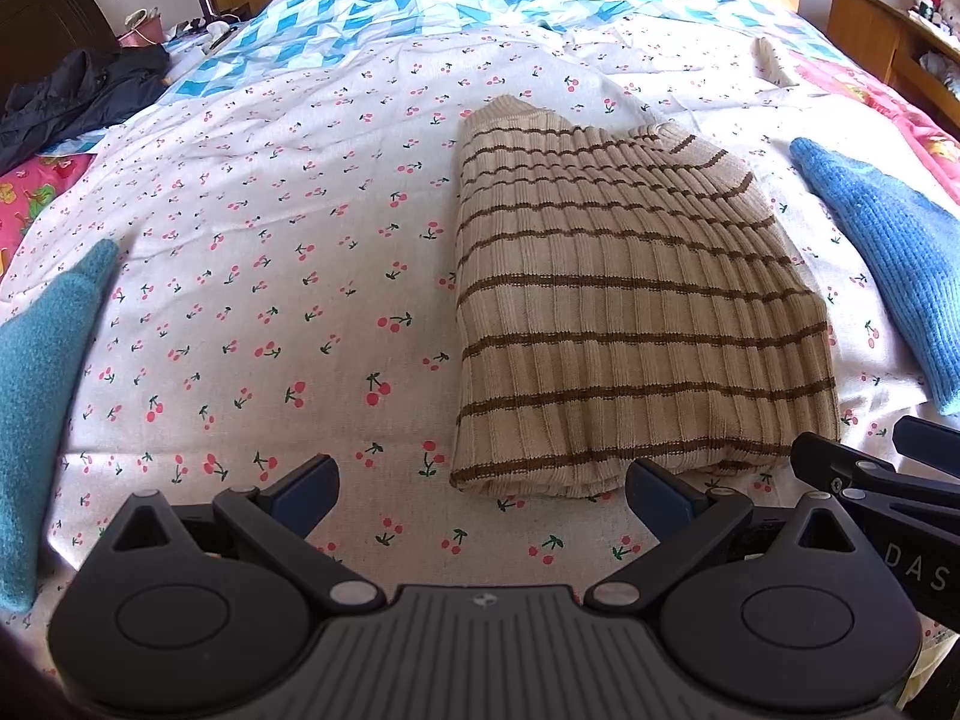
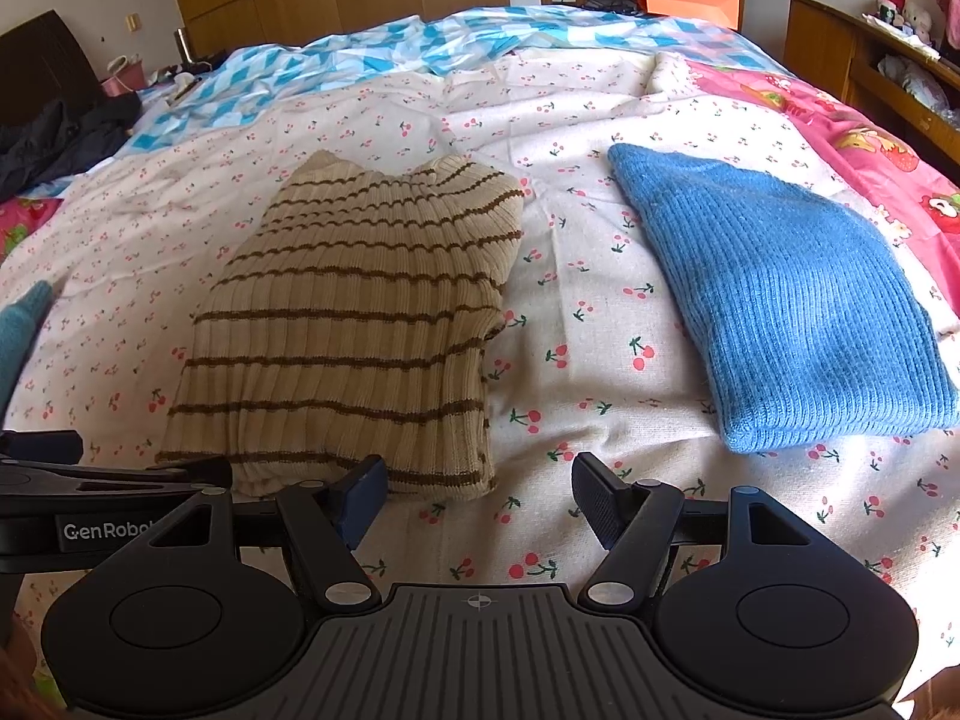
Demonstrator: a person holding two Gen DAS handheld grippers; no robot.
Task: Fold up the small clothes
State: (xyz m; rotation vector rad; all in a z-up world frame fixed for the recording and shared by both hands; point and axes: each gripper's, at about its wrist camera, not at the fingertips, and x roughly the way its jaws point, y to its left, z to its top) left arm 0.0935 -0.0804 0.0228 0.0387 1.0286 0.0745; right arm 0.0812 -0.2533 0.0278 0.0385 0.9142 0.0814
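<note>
Where jaws gape: right gripper (image 2: 480, 495) | left gripper (image 2: 114, 474) reads "GenRobo"

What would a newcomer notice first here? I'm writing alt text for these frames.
The folded beige sweater with brown stripes lies mid-bed on the cherry-print sheet. To its right lies a folded blue knit sweater, apart from it. In the foreground the open left gripper and open right gripper sit empty at the bed's near edge.
</note>
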